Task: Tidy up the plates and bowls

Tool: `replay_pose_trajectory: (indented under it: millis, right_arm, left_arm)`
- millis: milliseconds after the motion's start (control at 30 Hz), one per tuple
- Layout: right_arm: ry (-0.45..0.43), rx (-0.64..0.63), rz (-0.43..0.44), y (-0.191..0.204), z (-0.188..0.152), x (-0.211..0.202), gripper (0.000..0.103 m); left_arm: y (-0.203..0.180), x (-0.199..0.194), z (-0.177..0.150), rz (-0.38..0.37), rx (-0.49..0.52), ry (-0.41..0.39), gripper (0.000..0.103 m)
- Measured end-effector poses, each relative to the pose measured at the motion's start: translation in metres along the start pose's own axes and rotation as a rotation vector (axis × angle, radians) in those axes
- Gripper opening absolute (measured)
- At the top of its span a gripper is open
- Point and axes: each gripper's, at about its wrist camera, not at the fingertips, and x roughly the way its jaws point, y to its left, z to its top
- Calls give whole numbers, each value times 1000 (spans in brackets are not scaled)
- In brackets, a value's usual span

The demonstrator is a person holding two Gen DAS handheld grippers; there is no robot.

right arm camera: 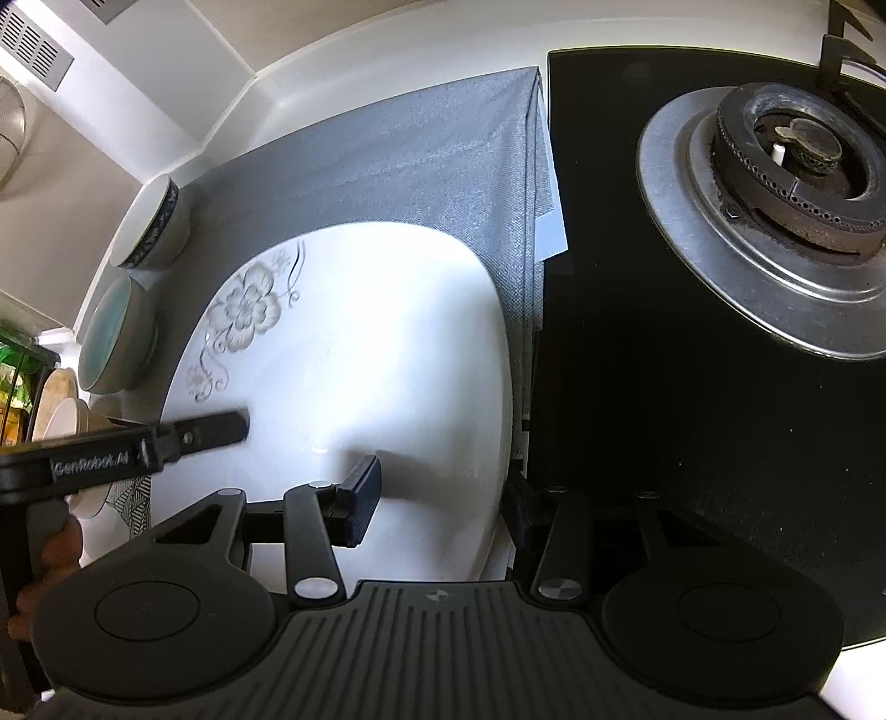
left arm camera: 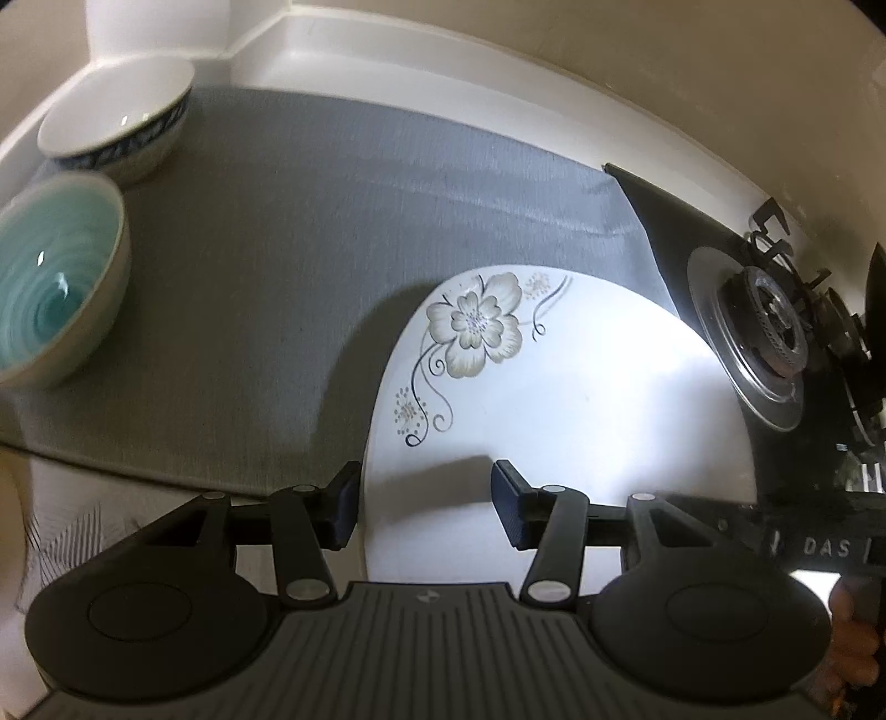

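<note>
A grey cloth (left arm camera: 343,232) lies flat on the white table (left arm camera: 343,61). To its right sits a black glass stove (right arm camera: 692,432); the right edge of the cloth hangs just over it. The stove has a gas burner (right arm camera: 797,166) on a silver round plate. Far left, a wall vent (right arm camera: 33,41) is visible.

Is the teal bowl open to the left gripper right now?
Probably not yet: the left gripper straddles the floral plate's rim. Otherwise the way looks free: only bare grey mat lies between it and the teal bowl.
</note>
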Motion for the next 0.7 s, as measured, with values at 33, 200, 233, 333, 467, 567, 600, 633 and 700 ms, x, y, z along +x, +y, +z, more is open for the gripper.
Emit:
replay_pose_trajectory:
  millis: [33, 200, 233, 333, 467, 567, 600, 633, 700]
  right_arm:
    - [2, 2, -1, -1, 1, 0, 49]
    - [15, -18, -9, 1, 1, -3, 52]
    - [15, -26, -14, 1, 2, -6, 52]
    - [-32, -97, -41, 7, 3, -22, 68]
    - [-109, -186, -35, 21, 8, -45, 74]
    - [-127, -238, 40, 39, 16, -49, 75]
    - [-123, -259, 70, 47, 17, -47, 76]
    - [-118, -284, 104, 55, 19, -46, 77]
    - [-103, -338, 172, 69, 20, -41, 79]
  left_arm:
    - [-1, 1, 1, 1, 5, 1, 56]
    - [-3, -5, 0, 1, 3, -13, 90]
    - [-4, -10, -2, 16, 6, -33, 93]
    - [-5, -27, -6, 38, 20, -70, 102]
    - [1, -50, -15, 83, -9, -103, 103]
    - [12, -69, -23, 125, -61, -126, 103]
    - [15, -75, -25, 144, -81, -133, 103]
    - [18, -82, -28, 165, -103, -140, 103]
    - [27, -95, -33, 222, -165, -151, 103]
